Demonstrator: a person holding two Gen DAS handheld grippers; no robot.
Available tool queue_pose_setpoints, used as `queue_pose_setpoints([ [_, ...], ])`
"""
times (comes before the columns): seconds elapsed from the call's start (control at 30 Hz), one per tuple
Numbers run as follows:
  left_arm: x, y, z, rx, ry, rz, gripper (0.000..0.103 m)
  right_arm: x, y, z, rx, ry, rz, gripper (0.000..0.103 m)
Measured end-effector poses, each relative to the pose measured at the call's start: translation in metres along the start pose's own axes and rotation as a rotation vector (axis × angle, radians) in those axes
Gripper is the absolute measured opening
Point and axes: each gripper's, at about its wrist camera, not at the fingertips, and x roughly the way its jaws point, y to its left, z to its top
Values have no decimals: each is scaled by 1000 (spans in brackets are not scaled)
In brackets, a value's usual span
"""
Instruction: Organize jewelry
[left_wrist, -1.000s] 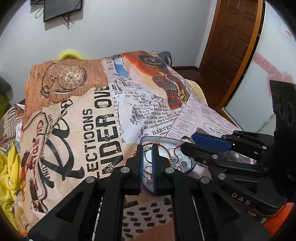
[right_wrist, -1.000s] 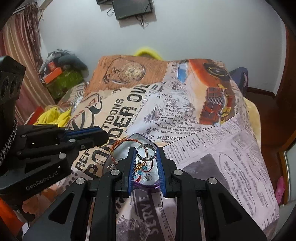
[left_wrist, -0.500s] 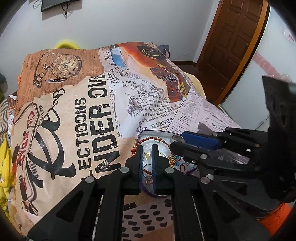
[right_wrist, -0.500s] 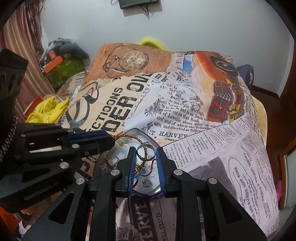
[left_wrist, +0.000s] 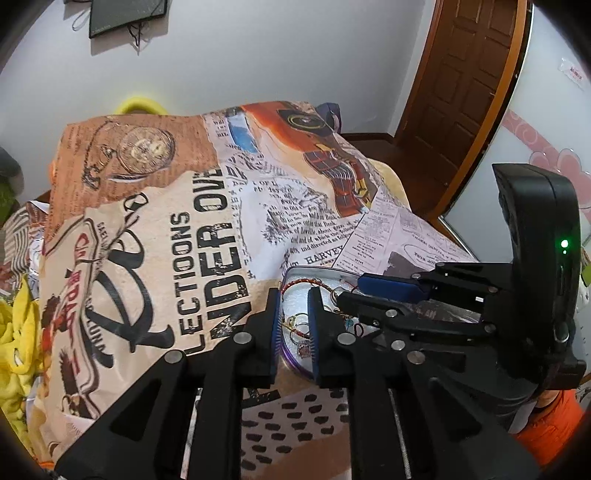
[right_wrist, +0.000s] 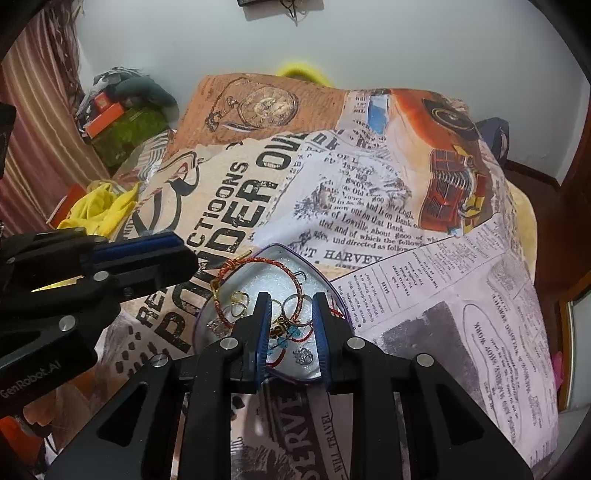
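A silver heart-shaped tin with a purple rim (right_wrist: 280, 254) lies on the bed and holds several pieces of jewelry: a red-gold cord bracelet (right_wrist: 255, 263), rings, blue beads. A silver ring (right_wrist: 291, 301) sits between my right gripper's (right_wrist: 290, 301) blue pads, over the tin; the jaws stand narrowly apart around it. My left gripper (left_wrist: 293, 299) hovers over the tin's left side (left_wrist: 306, 275), jaws a little apart and empty. Each gripper shows in the other's view, the left one in the right wrist view (right_wrist: 140, 254) and the right one in the left wrist view (left_wrist: 388, 291).
The bed is covered with a newspaper-print blanket (right_wrist: 332, 192). Yellow cloth (right_wrist: 99, 210) and boxes lie at the left. A wooden door (left_wrist: 465, 85) stands at the right, a white wall behind.
Both grippers have come closer to the tin and lower over it. The right gripper still carries the ring; its jaws look slightly wider now.
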Motion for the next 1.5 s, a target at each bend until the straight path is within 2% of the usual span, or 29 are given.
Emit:
queue_pose_setpoints([
  [0.13, -23, 1, -1, -20, -42, 6, 14, -16, 7, 1, -20, -31, -21, 20],
  [0.33, -71, -6, 0, -23, -139, 45, 14, -64, 25, 1, -43, -141, -62, 20],
  [0.53, -136, -28, -2, -6, -287, 96, 14, -147, 47, -2, -47, -347, -82, 20],
  [0.7, -205, -55, -12, 28, -465, 147, 16, -217, 70, -15, -62, -532, -111, 20],
  [0.87, -265, -80, -37, 44, -636, 167, 44, -280, 97, -42, -82, -704, -156, 22],
  [0.9, -275, -84, -44, 50, -666, 178, 46, -288, 102, -47, -86, -728, -169, 24],
  [0.97, -292, -93, -56, 57, -714, 198, 57, -301, 111, -57, -87, -782, -207, 40],
  [1.0, -298, -95, -61, 56, -733, 206, 61, -305, 114, -61, -86, -801, -224, 45],
  [1.07, -307, -100, -70, 50, -755, 224, 82, -316, 123, -71, -87, -851, -275, 58],
  [1.1, -310, -101, -73, 48, -764, 234, 88, -318, 125, -74, -88, -863, -290, 61],
  [1.17, -317, -105, -82, 42, -789, 259, 99, -325, 131, -80, -81, -882, -308, 75],
  [1.33, -325, -109, -98, 31, -803, 295, 103, -324, 133, -85, -48, -923, -349, 102],
  [1.5, -329, -109, -107, 12, -796, 290, 103, -326, 132, -95, -32, -906, -337, 103],
])
